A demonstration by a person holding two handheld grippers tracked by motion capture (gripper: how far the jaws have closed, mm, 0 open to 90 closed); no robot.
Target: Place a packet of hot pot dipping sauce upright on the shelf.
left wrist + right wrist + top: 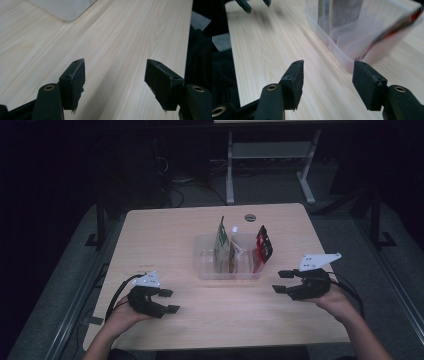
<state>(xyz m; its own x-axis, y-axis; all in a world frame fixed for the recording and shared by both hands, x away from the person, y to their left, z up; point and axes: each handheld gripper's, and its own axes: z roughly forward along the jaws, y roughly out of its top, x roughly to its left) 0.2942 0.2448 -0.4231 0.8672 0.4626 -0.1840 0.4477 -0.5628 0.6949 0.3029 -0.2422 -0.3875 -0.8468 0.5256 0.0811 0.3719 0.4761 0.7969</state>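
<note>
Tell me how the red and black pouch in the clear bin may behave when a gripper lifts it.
The red and black pouch looks thin and leans on the clear bin wall, so it is probably light and floppy. Its glossy film may slip between the pads.

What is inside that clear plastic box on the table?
The clear box holds three upright pouches: a green one, a pale one with a white cap and a red-and-black one. Their lower parts blur behind the cloudy wall, so anything underneath is hidden.

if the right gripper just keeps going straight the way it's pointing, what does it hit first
Probably the near corner of the clear bin. The open right gripper points along the table toward the left gripper, and the bin's corner sits just ahead, slightly toward one jaw. Depth is hard to judge, so it might only graze it.
</note>
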